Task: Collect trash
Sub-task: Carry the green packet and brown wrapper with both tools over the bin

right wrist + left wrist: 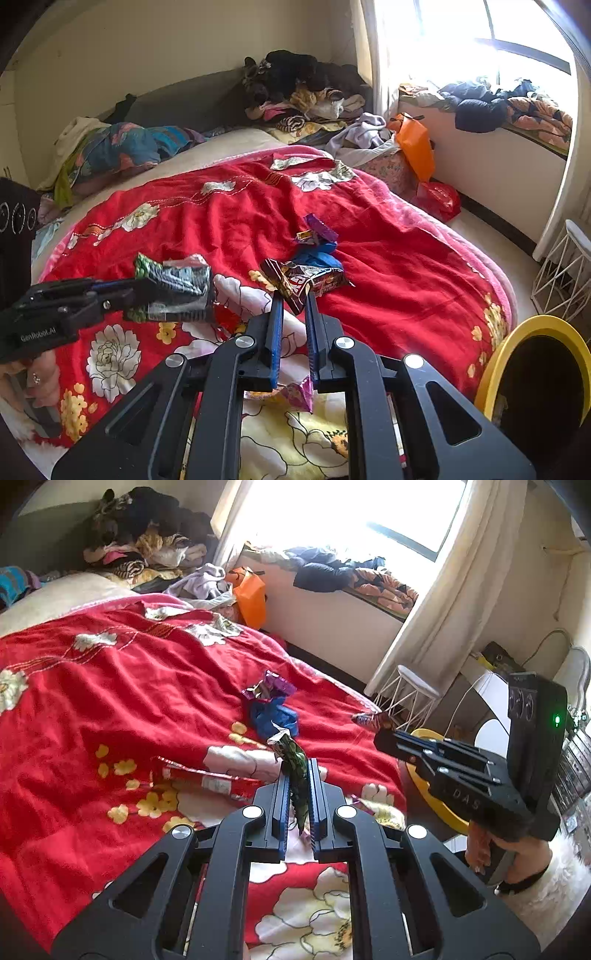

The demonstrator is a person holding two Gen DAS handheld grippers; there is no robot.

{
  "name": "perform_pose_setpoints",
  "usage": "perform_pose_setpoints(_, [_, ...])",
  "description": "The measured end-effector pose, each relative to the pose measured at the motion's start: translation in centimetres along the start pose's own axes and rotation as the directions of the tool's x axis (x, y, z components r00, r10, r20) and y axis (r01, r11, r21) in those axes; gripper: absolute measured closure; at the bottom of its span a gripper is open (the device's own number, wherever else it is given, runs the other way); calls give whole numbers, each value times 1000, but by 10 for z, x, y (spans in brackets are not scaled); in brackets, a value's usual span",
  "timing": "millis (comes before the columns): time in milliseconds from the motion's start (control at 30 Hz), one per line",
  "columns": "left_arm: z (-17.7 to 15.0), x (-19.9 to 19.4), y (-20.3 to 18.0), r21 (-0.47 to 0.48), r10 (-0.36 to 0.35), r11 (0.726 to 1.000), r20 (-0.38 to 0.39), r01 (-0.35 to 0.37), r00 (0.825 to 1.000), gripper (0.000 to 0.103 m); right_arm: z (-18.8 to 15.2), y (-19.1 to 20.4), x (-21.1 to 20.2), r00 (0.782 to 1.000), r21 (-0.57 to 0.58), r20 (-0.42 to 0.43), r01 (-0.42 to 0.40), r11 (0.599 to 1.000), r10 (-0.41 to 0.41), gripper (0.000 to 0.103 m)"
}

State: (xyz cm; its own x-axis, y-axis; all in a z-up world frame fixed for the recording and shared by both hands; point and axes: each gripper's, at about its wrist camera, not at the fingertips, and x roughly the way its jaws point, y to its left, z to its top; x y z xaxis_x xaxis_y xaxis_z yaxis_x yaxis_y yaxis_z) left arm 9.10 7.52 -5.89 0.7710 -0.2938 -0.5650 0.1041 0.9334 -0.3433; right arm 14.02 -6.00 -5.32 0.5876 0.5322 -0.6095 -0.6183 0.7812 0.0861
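Observation:
My left gripper [298, 766] is shut on a green snack wrapper [293, 760], held above the red bedspread [129, 686]; the same wrapper [173, 286] shows in the right wrist view at the left gripper [199, 291]. My right gripper [294, 295] is shut on a brown snack wrapper [306, 280]; it shows in the left wrist view [376, 725] at the bed's right edge. A purple wrapper [267, 686] and a blue wrapper [273, 716] lie mid-bed. A red wrapper [207, 781] lies near the left gripper. A pink wrapper [291, 395] lies under the right gripper.
A yellow-rimmed bin [535, 369] stands on the floor right of the bed. A white wire stool [561, 273] is by the curtain. Clothes piles [303, 88] sit at the bed's head, with an orange bag [413, 144] and a red bag [439, 199] beside it.

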Motion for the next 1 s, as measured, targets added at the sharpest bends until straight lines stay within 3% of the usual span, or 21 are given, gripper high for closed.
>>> perform_pose_setpoints(533, [30,4,-61,104,-56,993,40,51,998,97,-10,-33,-46,996,68,67,62,996,-66,91])
perform_pose_setpoints(1000, [39,25,-109,167,-127,979,31,120,991,97,-26,-76,-79,984,170,97,130,977,-148,92])
